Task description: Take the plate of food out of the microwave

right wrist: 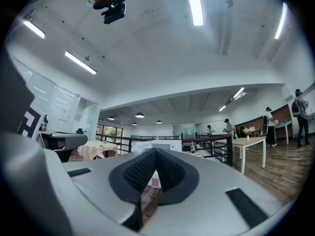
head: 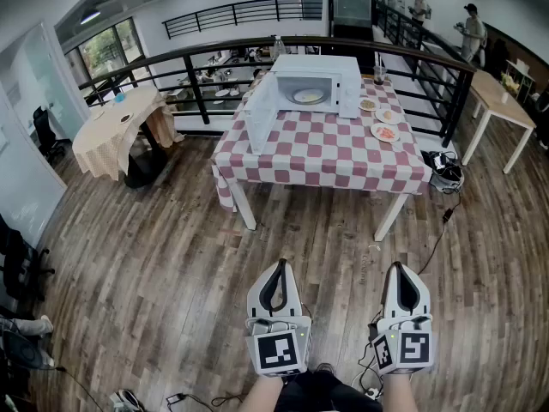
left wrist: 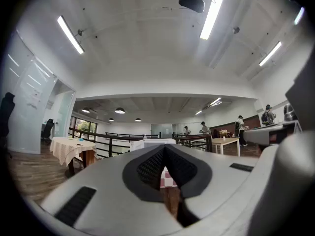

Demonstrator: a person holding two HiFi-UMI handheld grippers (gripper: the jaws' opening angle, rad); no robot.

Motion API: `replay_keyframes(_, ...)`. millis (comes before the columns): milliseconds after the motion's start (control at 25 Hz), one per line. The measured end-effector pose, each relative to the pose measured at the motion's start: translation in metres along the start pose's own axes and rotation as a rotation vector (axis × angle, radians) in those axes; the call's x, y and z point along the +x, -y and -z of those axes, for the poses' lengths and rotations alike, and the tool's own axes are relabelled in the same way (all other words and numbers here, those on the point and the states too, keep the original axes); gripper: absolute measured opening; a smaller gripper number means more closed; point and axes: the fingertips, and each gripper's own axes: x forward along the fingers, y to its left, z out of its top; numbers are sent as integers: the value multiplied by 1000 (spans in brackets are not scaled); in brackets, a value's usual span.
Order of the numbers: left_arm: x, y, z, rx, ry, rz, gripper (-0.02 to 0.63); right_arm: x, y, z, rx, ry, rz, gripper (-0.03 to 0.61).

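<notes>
Plate of food (head: 308, 96), seemingly inside microwave (head: 319, 65), well apart from closed fingers (head: 290, 292).

No words, numbers or brand names can be read anywhere. The nearest thing to a sign is the black-and-white square pattern on the marker cube (head: 279, 351) of the left tool (head: 280, 269) and on the one (head: 403, 349) of the right tool (head: 404, 270). These are coded blocks, not letters. Any label on the microwave (head: 313, 84) on the bench (head: 317, 148) is too small to make out.
</notes>
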Motion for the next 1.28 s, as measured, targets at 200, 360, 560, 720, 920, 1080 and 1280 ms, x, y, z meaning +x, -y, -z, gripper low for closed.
replay_keyframes(200,2,0,-1,0,18,-6,26,2,2,2,8,-4,-1,5)
replay_keyframes(360,3,2,-1,3,-7,-4,26,4,3,4,20,-4,-7,5)
replay_keyframes(560,9,6,-1,4,16,-13,26,10,5,7,28,-9,-38,5)
replay_keyframes(720,15,9,2,4,44,-39,26,15,12,13,30,-18,-57,6)
replay_keyframes(920,14,19,9,-10,19,-72,26,17,27,25,60,-25,-84,6)
replay_keyframes(1080,10,22,9,-20,47,-105,26,17,32,26,62,-30,-104,6)
replay_keyframes(1280,0,23,12,-26,-24,-128,26,15,31,30,79,-48,-126,6)
